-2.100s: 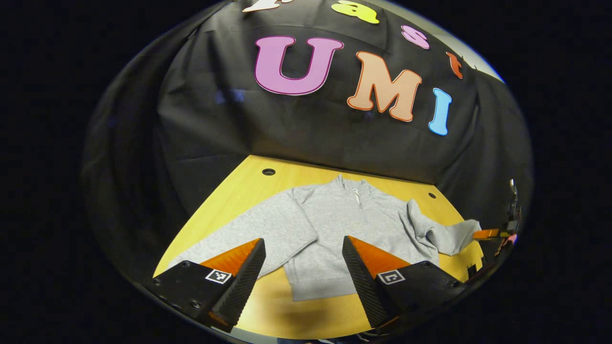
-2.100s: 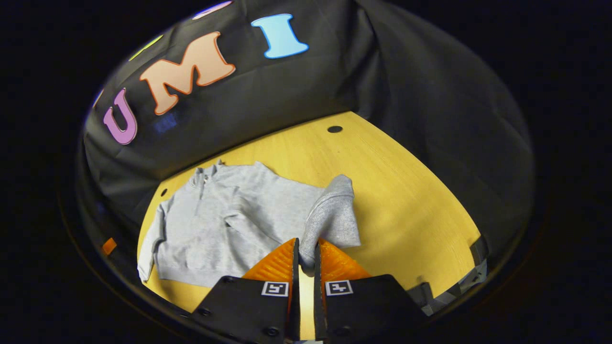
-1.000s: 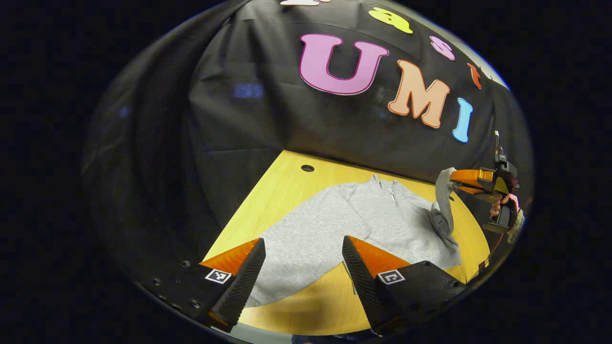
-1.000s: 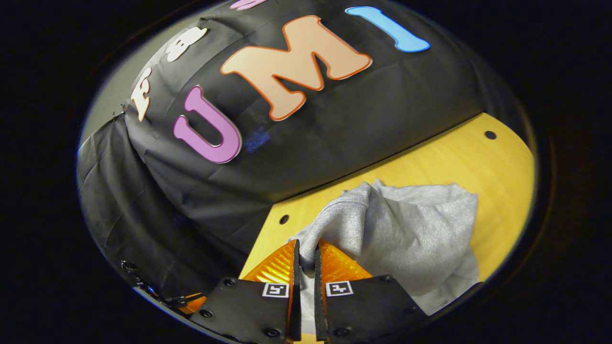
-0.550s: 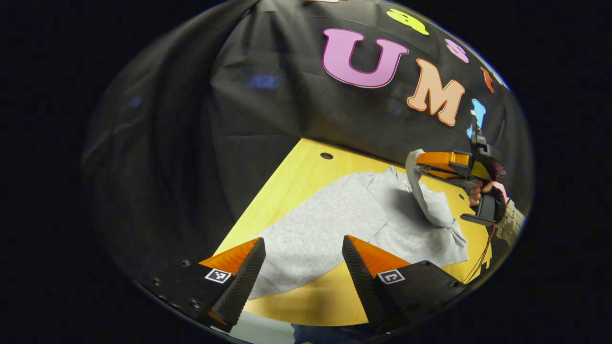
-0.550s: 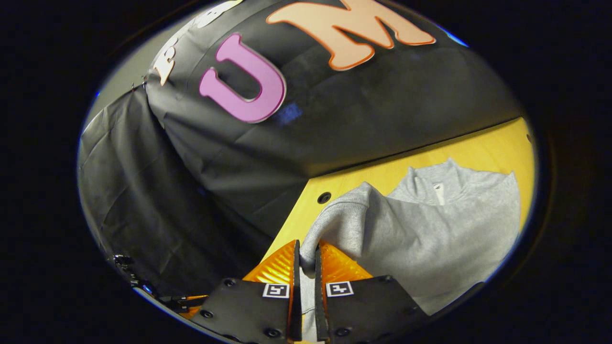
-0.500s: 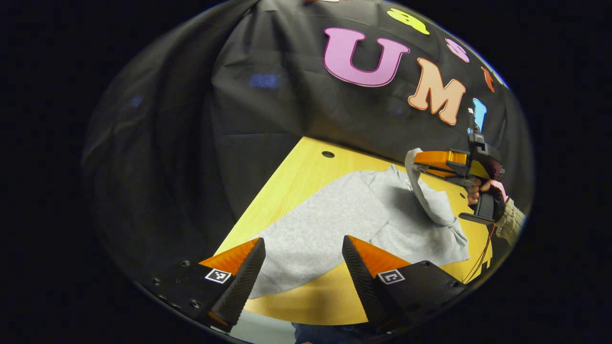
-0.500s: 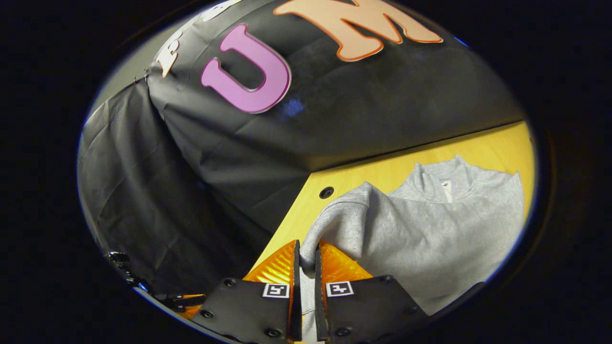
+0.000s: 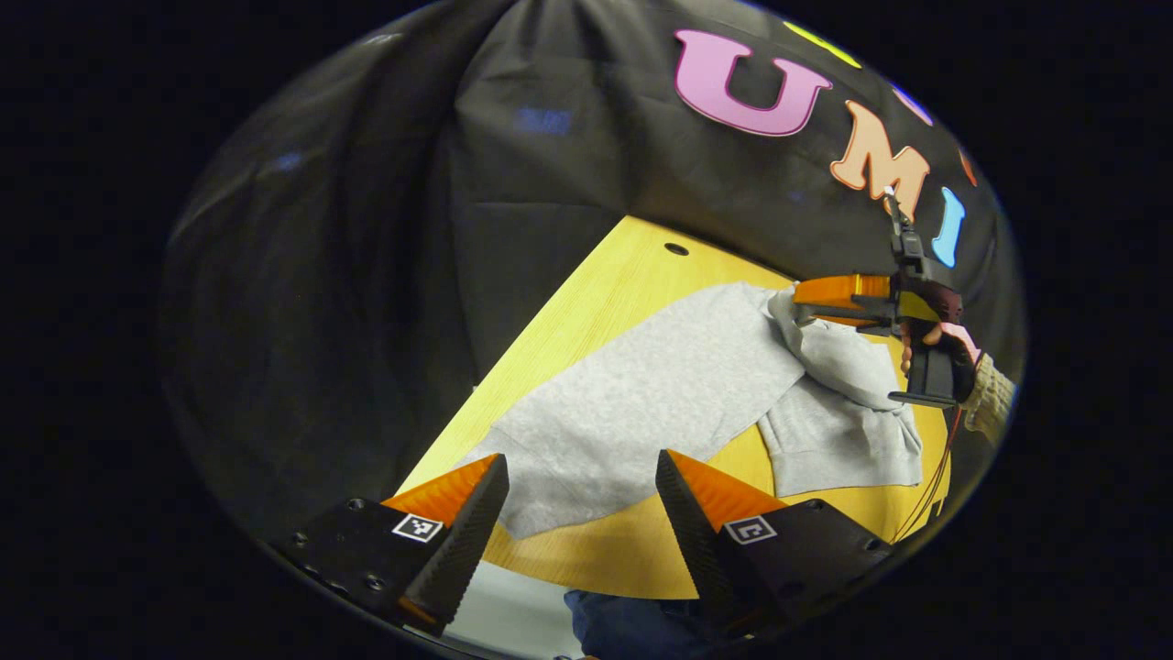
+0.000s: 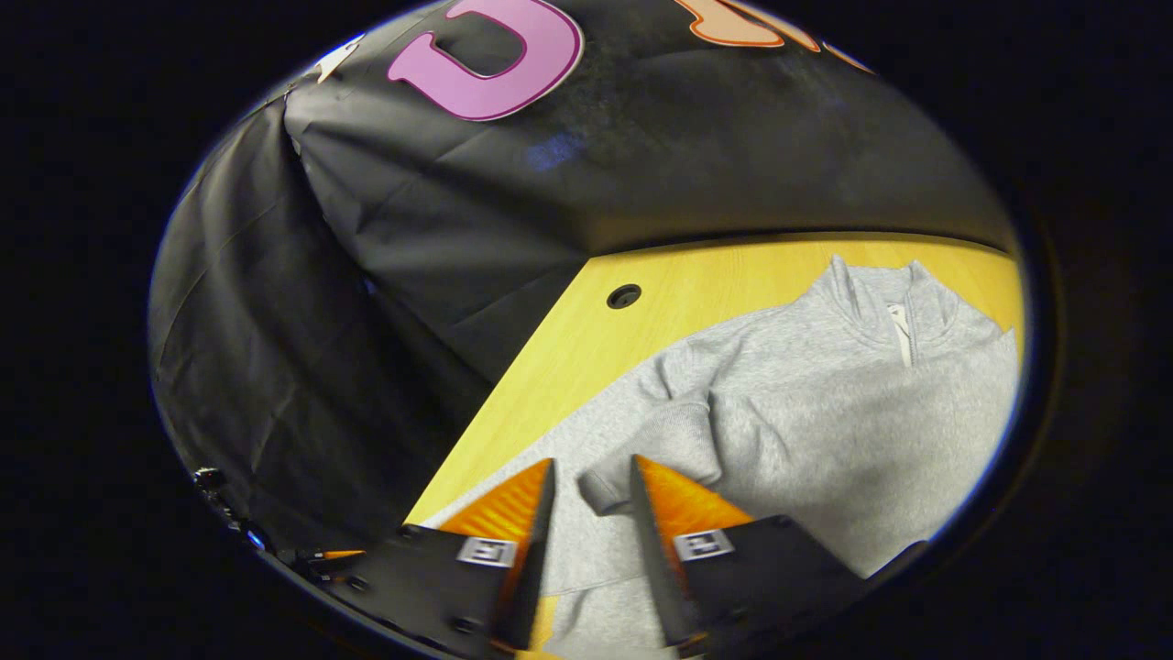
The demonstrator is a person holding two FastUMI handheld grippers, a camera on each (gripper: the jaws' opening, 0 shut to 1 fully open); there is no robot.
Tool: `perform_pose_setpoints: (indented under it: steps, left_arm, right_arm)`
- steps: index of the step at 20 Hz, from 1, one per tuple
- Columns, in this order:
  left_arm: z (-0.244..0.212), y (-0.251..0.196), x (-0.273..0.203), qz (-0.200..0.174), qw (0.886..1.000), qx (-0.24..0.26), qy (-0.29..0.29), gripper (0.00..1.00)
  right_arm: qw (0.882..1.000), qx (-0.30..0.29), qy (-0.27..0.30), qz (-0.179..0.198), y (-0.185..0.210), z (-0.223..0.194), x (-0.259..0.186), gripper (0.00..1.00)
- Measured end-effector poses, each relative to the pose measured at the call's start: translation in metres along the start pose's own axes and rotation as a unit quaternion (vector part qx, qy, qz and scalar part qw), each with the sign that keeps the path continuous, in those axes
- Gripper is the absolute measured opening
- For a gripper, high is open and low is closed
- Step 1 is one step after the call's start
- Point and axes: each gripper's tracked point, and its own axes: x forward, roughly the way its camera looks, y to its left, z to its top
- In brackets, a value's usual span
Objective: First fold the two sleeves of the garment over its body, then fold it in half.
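Left gripper view: left hand-held gripper [image 9: 582, 509] open w/ nothing btwn fingers, garment [image 9: 660, 394] flat on table [image 9: 586, 302], left sleeve at 6 o'clock; right gripper view: right hand-held gripper [image 10: 586, 509] open, cuff [image 10: 632, 458] loose btwn fingers at 6, could snag and drag off the body on withdrawal.

The left gripper view looks from the near left edge of the surface [image 9: 586, 302], fairly high, facing far and rightward across the sweatshirt [image 9: 660, 394] to the right gripper [image 9: 806, 302]. The right gripper view sits low and close over the sweatshirt [image 10: 825, 412], facing leftward toward the far left corner of the surface [image 10: 586, 348]. Both views share the sweatshirt and the surface's far left hole [image 9: 676, 249] [image 10: 623, 296].
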Motion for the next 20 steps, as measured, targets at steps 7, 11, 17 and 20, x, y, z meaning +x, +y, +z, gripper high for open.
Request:
perform_pose_setpoints:
  steps: [7,11,17,20]
  left_arm:
    - [-0.029,0.020,0.014,0.033,0.999,-0.003,0.024,0.95]
    - [-0.046,0.025,0.021,0.046,0.998,0.009,0.042,0.95]
    - [-0.046,0.029,0.021,0.052,0.997,0.035,0.035,0.90]
    - [-0.039,0.033,0.018,0.045,0.998,0.030,0.023,0.74]
  right_arm:
    - [0.999,-0.043,-0.019,-0.013,0.001,0.004,-0.039,0.98]
    - [0.996,-0.070,-0.039,-0.037,-0.011,0.012,-0.070,0.97]
    - [0.994,-0.083,-0.042,-0.057,-0.024,0.002,-0.123,0.98]
    - [0.993,-0.080,-0.043,-0.071,-0.033,-0.005,-0.142,0.94]
